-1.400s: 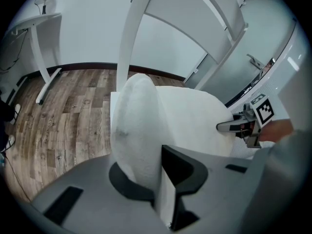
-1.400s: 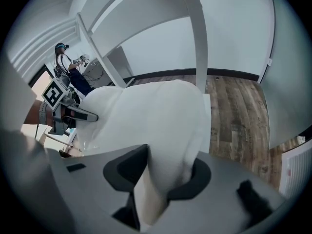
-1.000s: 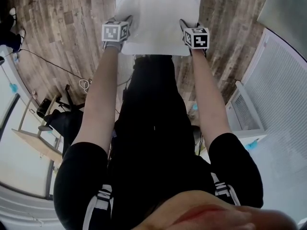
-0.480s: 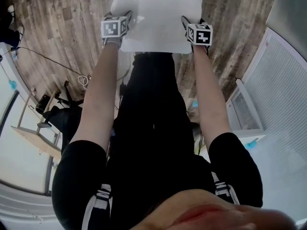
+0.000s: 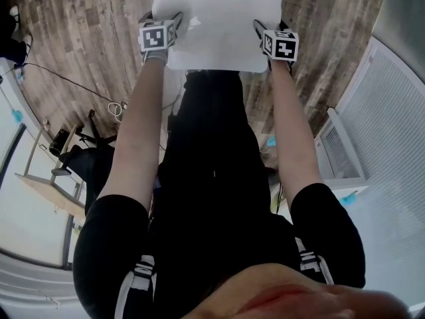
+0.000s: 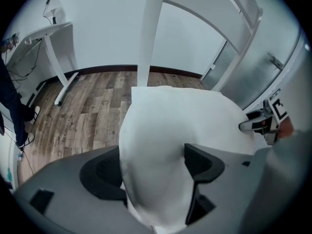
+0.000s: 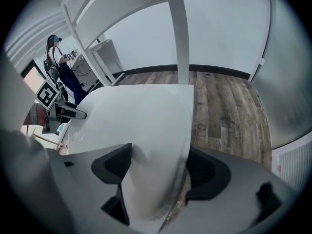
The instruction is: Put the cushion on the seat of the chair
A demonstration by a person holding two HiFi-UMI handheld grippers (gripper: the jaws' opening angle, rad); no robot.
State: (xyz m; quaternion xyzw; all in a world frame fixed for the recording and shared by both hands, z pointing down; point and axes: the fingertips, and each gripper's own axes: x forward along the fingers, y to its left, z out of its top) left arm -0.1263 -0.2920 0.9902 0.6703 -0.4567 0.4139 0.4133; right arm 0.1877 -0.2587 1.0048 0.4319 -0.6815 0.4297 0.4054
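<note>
A white cushion (image 5: pixel 219 18) lies flat at the top of the head view, over the seat of a white chair whose back post (image 6: pixel 148 33) rises behind it. My left gripper (image 5: pixel 164 18) is at the cushion's near left corner and my right gripper (image 5: pixel 269 25) at its near right corner. Both point steeply down. In the left gripper view the cushion (image 6: pixel 185 126) bulges up between the opening jaws of the left gripper (image 6: pixel 153 172). In the right gripper view the cushion's edge (image 7: pixel 141 116) lies loose between the opening jaws of the right gripper (image 7: pixel 158 172). The seat itself is hidden under the cushion.
Wood-plank floor surrounds the chair. A white heater unit (image 5: pixel 339 155) stands at the right, cables (image 5: pixel 116 115) and a wooden shelf (image 5: pixel 46 191) at the left. A white desk (image 6: pixel 53 38) stands by the wall. A person (image 7: pixel 61 65) stands far off.
Both grippers and the cushion have shifted a little farther from me, toward the top of the head view. The cushion has settled flatter and its front edge looks less pinched.
</note>
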